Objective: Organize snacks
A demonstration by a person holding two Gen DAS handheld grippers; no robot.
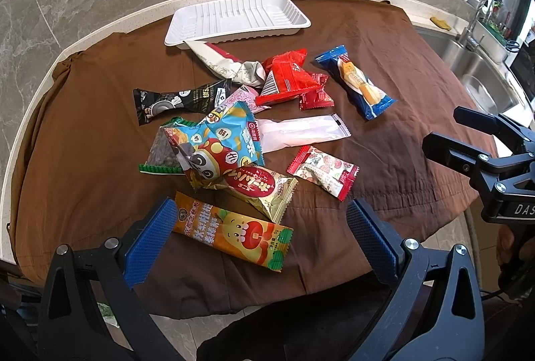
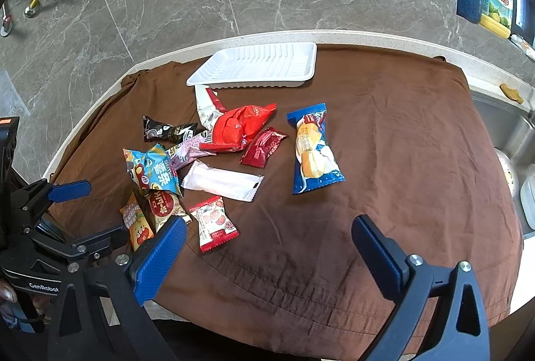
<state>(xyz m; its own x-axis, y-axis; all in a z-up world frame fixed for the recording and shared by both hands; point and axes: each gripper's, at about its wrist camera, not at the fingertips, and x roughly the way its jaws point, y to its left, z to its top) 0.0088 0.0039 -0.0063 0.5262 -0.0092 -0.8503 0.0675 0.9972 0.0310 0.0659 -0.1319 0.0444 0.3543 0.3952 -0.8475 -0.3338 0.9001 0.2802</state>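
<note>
Right now both tools are hovering over a brown cloth [image 2: 384,133] covering the desk [image 1: 110,23]. The left hand-held gripper [image 1: 264,244] is gaping wide with nothing between its blue pads, poised just above the orange snack packet [image 1: 234,235] lying at 6 o'clock in the left wrist view. The right hand-held gripper [image 2: 267,250] is likewise spread wide and gripping nothing, hanging over bare cloth with a small red-and-white strawberry packet [image 2: 214,222] just beyond its left pad. Scattered snacks are lying loose at the cloth's centre: a blue cake packet [image 2: 312,148] towards 2 o'clock, a white sachet [image 2: 222,180] in the middle, a red bag [image 2: 239,127] above it. A white tray [image 2: 257,67] is sitting at 12 o'clock, holding no snacks.
</note>
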